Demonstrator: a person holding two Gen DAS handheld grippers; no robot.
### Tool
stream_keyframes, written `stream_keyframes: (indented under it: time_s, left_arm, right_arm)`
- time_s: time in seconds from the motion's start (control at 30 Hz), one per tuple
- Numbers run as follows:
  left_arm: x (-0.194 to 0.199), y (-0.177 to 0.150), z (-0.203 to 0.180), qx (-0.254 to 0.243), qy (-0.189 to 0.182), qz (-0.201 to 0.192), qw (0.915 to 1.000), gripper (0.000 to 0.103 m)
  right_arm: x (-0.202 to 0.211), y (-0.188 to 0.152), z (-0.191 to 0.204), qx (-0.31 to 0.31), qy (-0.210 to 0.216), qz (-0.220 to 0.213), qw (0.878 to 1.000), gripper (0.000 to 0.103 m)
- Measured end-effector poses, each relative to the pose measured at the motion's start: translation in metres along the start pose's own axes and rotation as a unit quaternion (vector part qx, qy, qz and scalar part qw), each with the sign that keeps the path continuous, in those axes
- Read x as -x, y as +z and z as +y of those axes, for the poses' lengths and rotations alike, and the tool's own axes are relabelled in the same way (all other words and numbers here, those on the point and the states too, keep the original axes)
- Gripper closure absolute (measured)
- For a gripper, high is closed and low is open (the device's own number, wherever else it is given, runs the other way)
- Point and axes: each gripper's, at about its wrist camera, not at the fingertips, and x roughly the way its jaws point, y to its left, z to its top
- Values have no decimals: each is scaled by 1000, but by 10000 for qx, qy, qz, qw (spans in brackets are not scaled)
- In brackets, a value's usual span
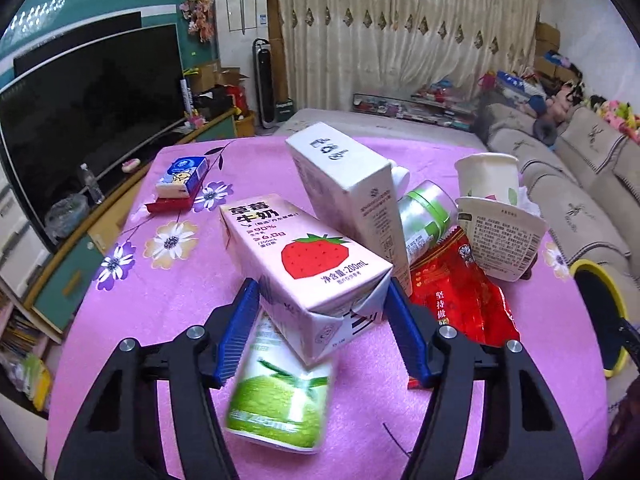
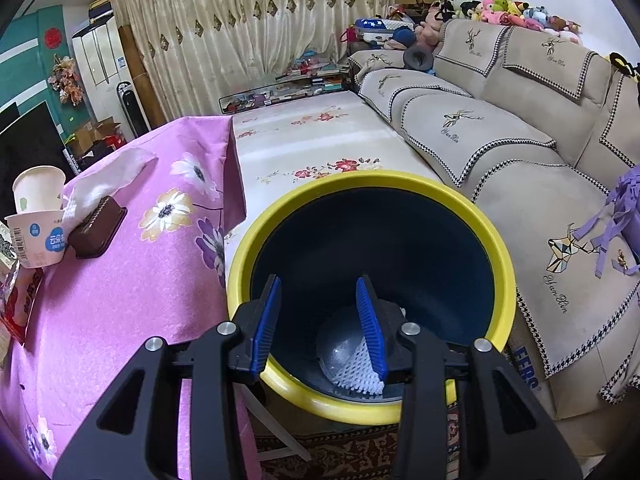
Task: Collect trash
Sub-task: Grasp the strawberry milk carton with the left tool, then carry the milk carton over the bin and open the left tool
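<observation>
While the pink strawberry milk carton (image 1: pixel 304 268) lies tilted on top of a green drink can (image 1: pixel 280 396), the left gripper (image 1: pixel 320 300) is seen around the carton's near end, with one blue finger at each side; whether the pads press on it yet cannot be told. Both things rest on the surface (image 1: pixel 160 300), which is covered with a pink flowered cloth. At 12 o'clock from the carton a white carton (image 1: pixel 352 200) is seen standing tilted. At 2 o'clock a silver and green bottle (image 1: pixel 426 220), two paper cups (image 1: pixel 492 208) and a red wrapper (image 1: pixel 456 292) are found. At 10 o'clock, well apart, a small tissue pack (image 1: pixel 184 176) is seen. The right gripper (image 2: pixel 318 320) is held partly open over the yellow-rimmed bin (image 2: pixel 248 240), with nothing between its fingers. A white mesh piece (image 2: pixel 356 372) is seen at the bin's bottom.
</observation>
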Motion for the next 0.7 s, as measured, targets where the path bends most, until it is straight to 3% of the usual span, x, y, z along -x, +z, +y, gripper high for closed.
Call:
stream_keyframes:
  time_s: [0.47,0.7]
  left_arm:
    - [49,0,37,27,-263,-514,9983,45]
    - [92,1,42,-117,-383,-795,9960,45]
  right_arm:
    - [13,0,5,118,87,-70,9999,65]
    - [27,3,6,129,141,-176,9997,65]
